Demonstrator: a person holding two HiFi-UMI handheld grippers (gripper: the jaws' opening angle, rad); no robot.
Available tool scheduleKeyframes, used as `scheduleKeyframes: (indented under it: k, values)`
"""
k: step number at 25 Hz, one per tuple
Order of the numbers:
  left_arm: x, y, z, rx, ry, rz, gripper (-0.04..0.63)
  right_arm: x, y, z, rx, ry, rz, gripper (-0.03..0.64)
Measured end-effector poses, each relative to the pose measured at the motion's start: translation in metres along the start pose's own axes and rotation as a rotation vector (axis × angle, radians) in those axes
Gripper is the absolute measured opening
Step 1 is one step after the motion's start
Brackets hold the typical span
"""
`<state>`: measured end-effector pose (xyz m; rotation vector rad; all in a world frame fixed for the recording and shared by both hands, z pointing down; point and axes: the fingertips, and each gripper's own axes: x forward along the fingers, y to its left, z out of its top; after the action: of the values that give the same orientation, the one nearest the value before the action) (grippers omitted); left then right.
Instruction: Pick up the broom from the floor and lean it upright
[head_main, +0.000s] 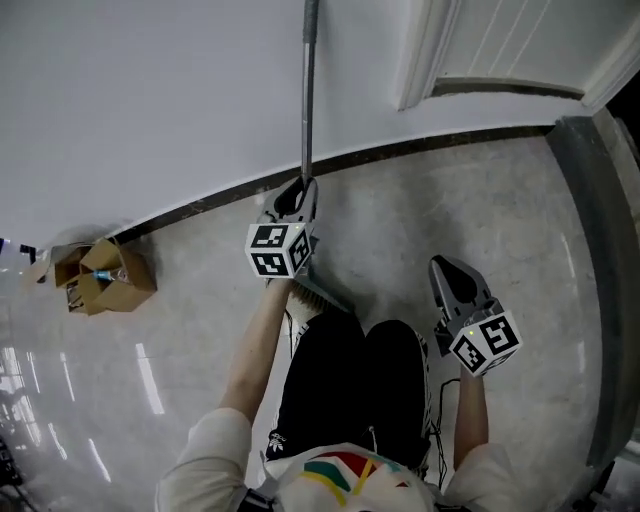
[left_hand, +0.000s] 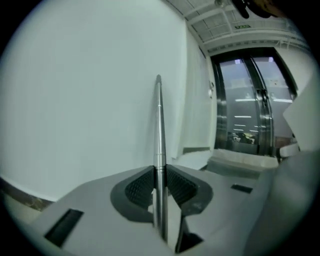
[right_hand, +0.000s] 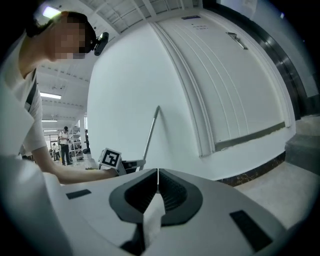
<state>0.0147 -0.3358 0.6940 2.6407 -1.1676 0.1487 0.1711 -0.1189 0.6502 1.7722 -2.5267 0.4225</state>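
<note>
The broom stands nearly upright beside the white wall. Its thin metal handle (head_main: 309, 90) rises straight out of my left gripper (head_main: 303, 187), and its head (head_main: 320, 294) is low by the person's feet. In the left gripper view the ribbed pads (left_hand: 142, 186) press on the handle (left_hand: 159, 125) from both sides, so my left gripper (left_hand: 160, 172) is shut on it. My right gripper (head_main: 445, 266) hangs apart to the right, above the floor. Its pads (right_hand: 172, 190) meet with nothing between them, so the right gripper (right_hand: 157, 175) is shut. From there the handle (right_hand: 151, 131) and the left gripper's marker cube (right_hand: 110, 159) show to the left.
A dark baseboard (head_main: 430, 143) runs along the wall's foot. An open cardboard box (head_main: 105, 275) sits on the floor at the left. A white panelled door (head_main: 520, 45) lies at the upper right, a grey threshold strip (head_main: 590, 250) at the right. The person's dark trousers (head_main: 350, 390) fill the lower middle.
</note>
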Motion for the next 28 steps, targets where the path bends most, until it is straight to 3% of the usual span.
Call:
scheduleKeyframes:
  k: [5,9,18,28]
  values:
    - [-0.051,0.056,0.036,-0.034,-0.173,0.244,0.118,0.014,0.019,0.008,-0.013,0.002,0.041,0.014]
    - [-0.074,0.088,0.045,-0.030,-0.245,0.347,0.118,0.027,0.037,0.005,-0.018,0.010,0.074,0.014]
    - [-0.074,0.122,0.048,-0.025,-0.260,0.453,0.118,0.045,0.063,0.009,-0.011,-0.013,0.091,0.014]
    - [-0.061,0.125,0.047,0.045,-0.238,0.448,0.120,0.046,0.073,0.000,0.011,-0.015,0.101,0.014]
